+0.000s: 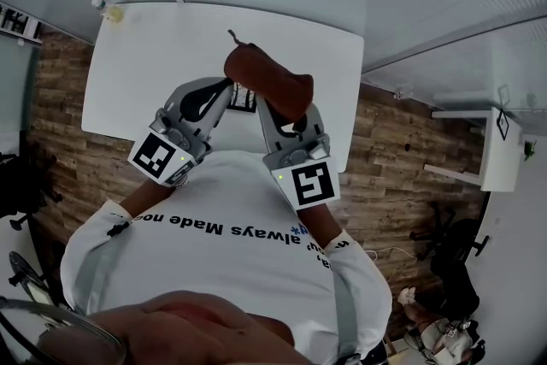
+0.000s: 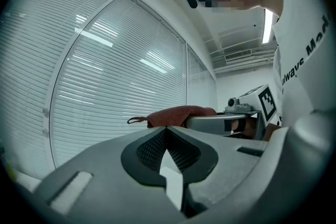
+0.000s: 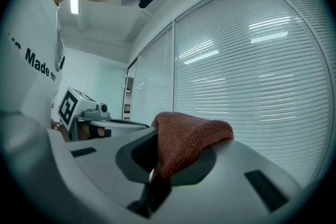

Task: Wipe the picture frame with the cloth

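above the white rectangular counter (image 1: 162, 64), close to the person's chest, both grippers are held side by side with their tips raised toward the white slatted blinds (image 3: 252, 60); the right gripper (image 1: 272, 111) is clenched on the rust-red knitted cloth (image 1: 269, 79), which bunches over its jaw tips and droops to one side, with a short loop sticking out at its far end; the left gripper (image 1: 226, 85) is clenched too, its jaws pressed together at the tips, just beside the cloth; between the two grippers a small picture frame with a dark pattern (image 1: 244, 101) shows only in part, over the counter's near half; whether it lies flat on the counter cannot be told; at the counter's far left corner stands a small clear bottle (image 1: 104, 7); the counter rests on a brown wood-plank floor (image 1: 393, 150); the person wears a white printed shirt (image 1: 231, 269).
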`<state>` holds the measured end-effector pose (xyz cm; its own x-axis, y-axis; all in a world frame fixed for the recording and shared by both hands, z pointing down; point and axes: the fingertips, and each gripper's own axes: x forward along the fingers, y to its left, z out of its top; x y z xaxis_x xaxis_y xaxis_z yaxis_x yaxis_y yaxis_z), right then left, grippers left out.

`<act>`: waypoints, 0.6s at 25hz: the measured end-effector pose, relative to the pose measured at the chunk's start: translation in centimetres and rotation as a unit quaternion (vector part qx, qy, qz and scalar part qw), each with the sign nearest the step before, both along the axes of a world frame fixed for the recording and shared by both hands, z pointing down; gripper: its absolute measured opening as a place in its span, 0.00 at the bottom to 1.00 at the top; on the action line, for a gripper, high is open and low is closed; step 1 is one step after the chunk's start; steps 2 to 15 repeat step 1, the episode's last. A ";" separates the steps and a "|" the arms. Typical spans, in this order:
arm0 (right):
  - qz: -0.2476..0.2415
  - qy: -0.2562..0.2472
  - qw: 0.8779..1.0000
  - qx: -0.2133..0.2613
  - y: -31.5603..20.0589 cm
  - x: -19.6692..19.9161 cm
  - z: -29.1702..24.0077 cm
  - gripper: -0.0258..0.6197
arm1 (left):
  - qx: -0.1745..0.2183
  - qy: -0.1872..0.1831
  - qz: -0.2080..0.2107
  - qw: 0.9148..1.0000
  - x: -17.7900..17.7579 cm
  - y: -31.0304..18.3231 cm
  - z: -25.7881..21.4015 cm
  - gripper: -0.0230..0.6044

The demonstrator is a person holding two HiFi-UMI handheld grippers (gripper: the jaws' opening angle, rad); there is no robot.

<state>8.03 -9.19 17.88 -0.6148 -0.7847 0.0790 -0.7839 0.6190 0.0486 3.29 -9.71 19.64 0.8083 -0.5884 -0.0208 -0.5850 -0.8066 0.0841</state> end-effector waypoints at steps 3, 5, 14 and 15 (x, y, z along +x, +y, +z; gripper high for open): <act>0.000 0.000 1.000 0.000 -0.1 0.0 0.0 0.09 | 0.000 0.000 -0.001 1.000 0.0 -0.1 0.0 0.04; 0.000 0.000 1.000 0.000 -0.1 0.0 0.0 0.09 | 0.000 0.000 -0.001 1.000 0.0 -0.1 0.0 0.04; 0.000 0.000 1.000 0.000 -0.1 0.0 0.0 0.09 | 0.000 0.000 -0.001 1.000 0.0 -0.1 0.0 0.04; 0.000 0.000 1.000 0.000 -0.1 0.0 0.0 0.09 | 0.000 0.000 -0.001 1.000 0.0 -0.1 0.0 0.04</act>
